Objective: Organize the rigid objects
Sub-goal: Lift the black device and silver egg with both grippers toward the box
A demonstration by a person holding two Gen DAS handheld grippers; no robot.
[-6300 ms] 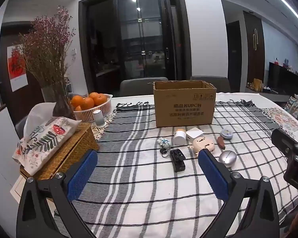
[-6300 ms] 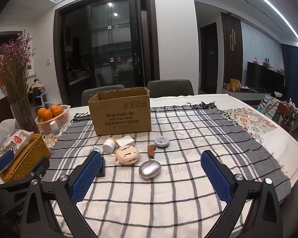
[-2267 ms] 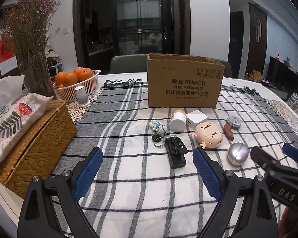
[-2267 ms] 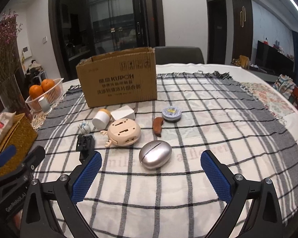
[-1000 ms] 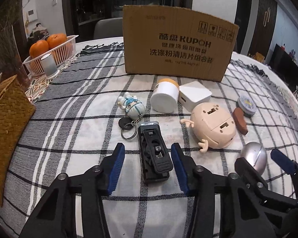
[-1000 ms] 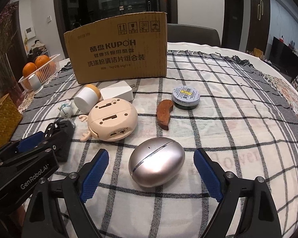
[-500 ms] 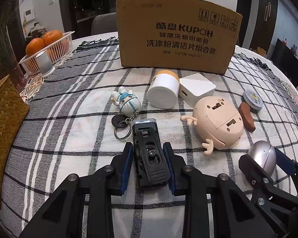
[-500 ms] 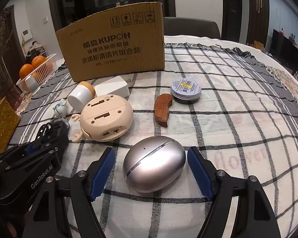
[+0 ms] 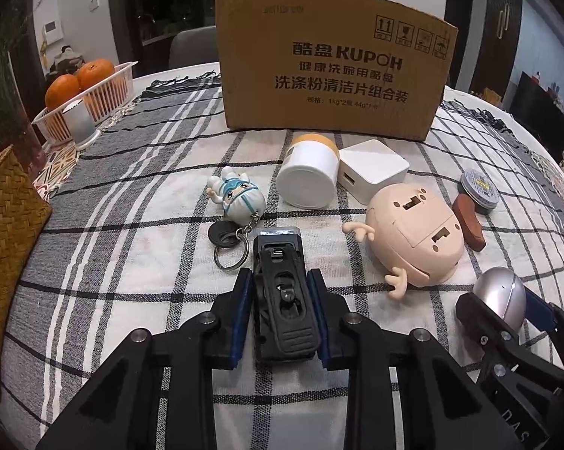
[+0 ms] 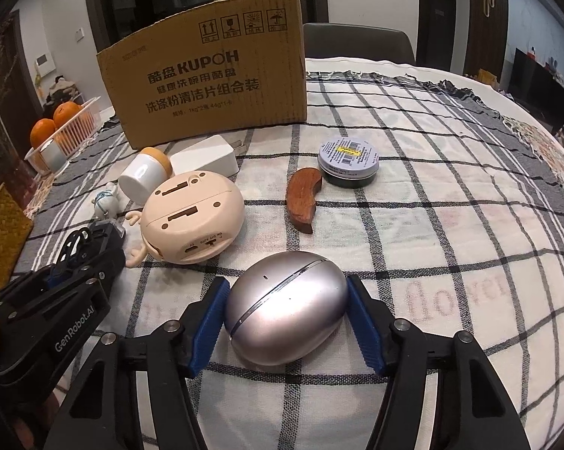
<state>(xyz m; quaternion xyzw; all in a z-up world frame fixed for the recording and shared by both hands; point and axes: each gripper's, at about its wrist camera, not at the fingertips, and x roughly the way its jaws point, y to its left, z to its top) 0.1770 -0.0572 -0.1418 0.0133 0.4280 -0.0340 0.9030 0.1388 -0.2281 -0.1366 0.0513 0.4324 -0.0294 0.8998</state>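
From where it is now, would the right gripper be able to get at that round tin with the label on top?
Probably yes, but not right away: the right gripper has just been closing around the silver egg-shaped case. The round tin lies beyond it on open cloth; only the wooden piece lies beside it.

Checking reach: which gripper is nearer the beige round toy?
Left. The left gripper, shut on the black clip, sits just beside the beige round toy; the right gripper sits farther back, around the silver egg.

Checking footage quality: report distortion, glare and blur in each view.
Left wrist view: fisheye bends the cardboard box, dark vignette in the corners, black clip sharp. Right wrist view: same curvature, soft ceiling glare on the silver egg-shaped case, no motion blur.
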